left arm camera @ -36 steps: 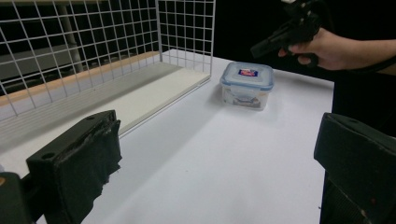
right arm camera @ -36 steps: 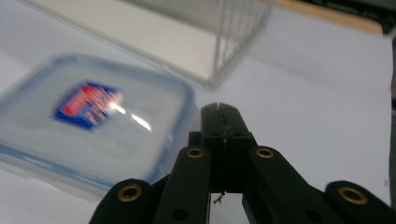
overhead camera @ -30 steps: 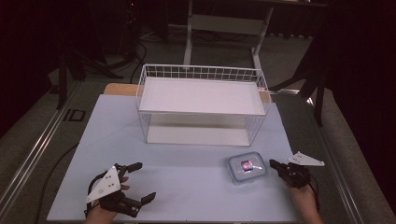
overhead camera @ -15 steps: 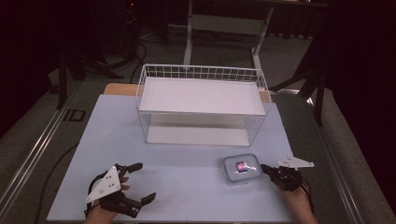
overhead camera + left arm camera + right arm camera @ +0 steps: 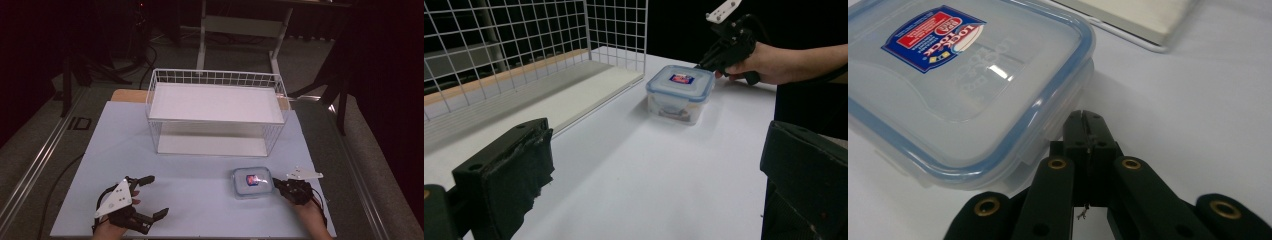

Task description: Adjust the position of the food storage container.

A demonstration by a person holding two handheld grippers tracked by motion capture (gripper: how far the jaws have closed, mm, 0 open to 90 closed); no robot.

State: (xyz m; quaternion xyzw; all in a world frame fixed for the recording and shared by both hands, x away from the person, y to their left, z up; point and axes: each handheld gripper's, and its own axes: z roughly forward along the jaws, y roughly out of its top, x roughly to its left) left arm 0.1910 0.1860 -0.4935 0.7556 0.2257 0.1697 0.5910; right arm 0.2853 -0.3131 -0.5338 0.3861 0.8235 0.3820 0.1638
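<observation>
My right gripper (image 5: 1087, 120) is clenched empty, its tips against the food container (image 5: 253, 182) near the wire basket (image 5: 216, 114). Pushing so, I may slide the container sideways.

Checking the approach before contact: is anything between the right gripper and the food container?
Nothing visible. The right gripper, jaws shut, sits right beside the container on bare table.

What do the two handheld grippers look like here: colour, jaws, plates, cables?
Both are black. The left gripper has blocky padded jaws and a grey three-cornered plate on top. The right gripper carries a similar pale plate, brass-coloured pivot screws and a dark trailing cable.
</observation>
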